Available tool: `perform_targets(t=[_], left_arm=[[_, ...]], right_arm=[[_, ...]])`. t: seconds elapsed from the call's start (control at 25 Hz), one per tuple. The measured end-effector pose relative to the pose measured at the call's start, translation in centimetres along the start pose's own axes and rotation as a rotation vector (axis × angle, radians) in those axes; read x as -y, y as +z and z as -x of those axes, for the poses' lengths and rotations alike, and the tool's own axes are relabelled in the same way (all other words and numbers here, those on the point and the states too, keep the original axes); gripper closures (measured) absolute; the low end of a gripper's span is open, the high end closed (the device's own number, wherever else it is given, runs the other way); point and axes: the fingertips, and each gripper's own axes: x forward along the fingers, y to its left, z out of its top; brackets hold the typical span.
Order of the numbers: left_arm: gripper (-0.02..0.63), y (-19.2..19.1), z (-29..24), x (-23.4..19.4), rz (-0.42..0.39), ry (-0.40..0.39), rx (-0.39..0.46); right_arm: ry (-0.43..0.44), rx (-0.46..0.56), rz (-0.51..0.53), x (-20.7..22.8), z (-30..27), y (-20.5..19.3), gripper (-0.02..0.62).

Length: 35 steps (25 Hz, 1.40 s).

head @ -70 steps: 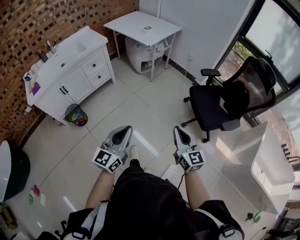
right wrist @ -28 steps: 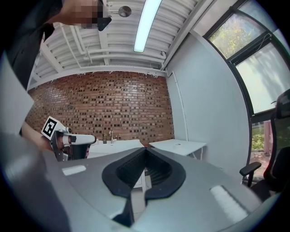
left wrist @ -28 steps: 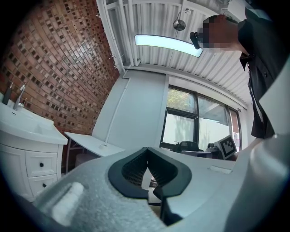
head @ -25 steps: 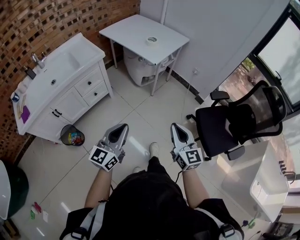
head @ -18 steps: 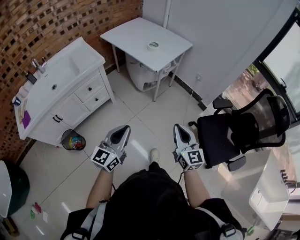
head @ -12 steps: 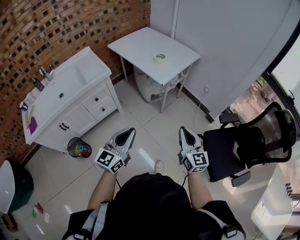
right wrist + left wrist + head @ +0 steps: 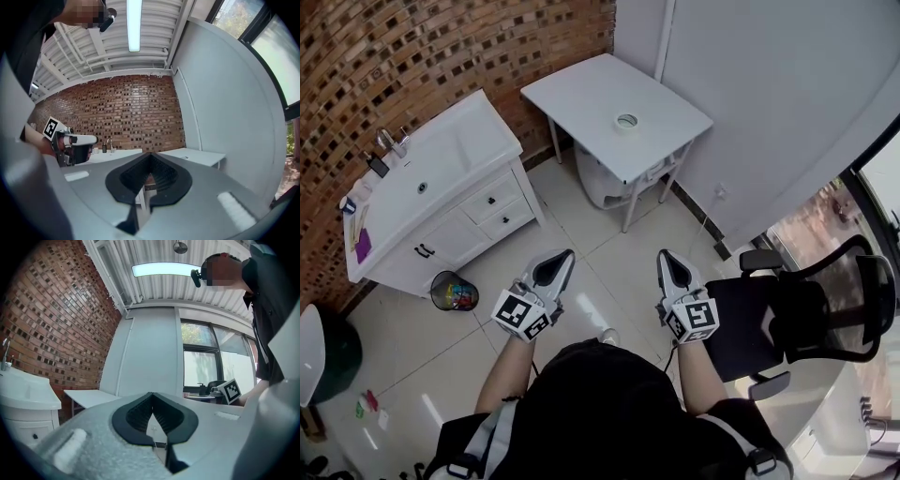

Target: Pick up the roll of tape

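Note:
The roll of tape [image 7: 626,121] is a small pale ring lying flat on the white table [image 7: 581,89] against the far wall. Both grippers are held level over the floor tiles, well short of the table. My left gripper [image 7: 562,256] is shut with nothing in it, and its ribbed pads meet at the tip [image 7: 152,395]. My right gripper [image 7: 666,256] is also shut and empty, its pads closed together [image 7: 150,157]. In the right gripper view the table [image 7: 199,155] lies ahead to the right, with the tape [image 7: 184,157] a faint speck on it.
A white sink cabinet [image 7: 441,187] stands at the left against the brick wall, with a waste bin [image 7: 454,292] on the floor beside it. A white appliance [image 7: 602,183] sits under the table. A black office chair [image 7: 797,314] is close on the right.
The person has walked towards the table: table and tape now sit lower and nearer in the head view, and the chair has slid to the right edge. Both grippers stay shut and empty.

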Motion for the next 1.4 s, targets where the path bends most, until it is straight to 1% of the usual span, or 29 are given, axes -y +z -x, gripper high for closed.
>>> perform_targets(t=[0.12, 0.24, 0.36, 0.52, 0.68, 0.88, 1.08, 1.4], left_arm=[[0.604, 0.2, -1.3, -0.4, 0.027, 0.024, 0.014], [0.604, -0.1, -2.6, -0.2, 0.038, 0.028, 0.016], [0.604, -1.0, -3.6, 0.1, 0.041, 0.013, -0.003], [0.604, -2.3, -4.4, -1.2, 0.046, 0.0, -0.009], [0.604, -1.9, -5.7, -2.6, 0.05, -0.016, -0.009], [0.604, -2.4, -8.6, -4.9, 0.051, -0.06, 0.001], [0.604, -1.4, -11.5, -7.5, 0.054, -0.082, 0.016], [0.604, -0.9, -14.0, -13.5, 0.058, -0.065, 0.035]], right_arm=[[0.02, -0.01, 0.004, 0.9, -0.1, 0.1, 0.591], [0.028, -0.023, 0.013, 1.9, 0.1, -0.2, 0.591], [0.006, -0.035, -0.005, 3.2, 0.4, -1.0, 0.591], [-0.022, -0.051, -0.023, 4.0, -0.1, -2.0, 0.591], [-0.053, -0.045, -0.017, 4.8, -1.5, -1.5, 0.591], [-0.095, -0.041, 0.006, 6.6, -3.4, -0.6, 0.591], [-0.145, -0.039, -0.003, 8.8, -6.1, -0.2, 0.591], [-0.119, -0.021, 0.02, 9.4, -13.1, 0.7, 0.591]])
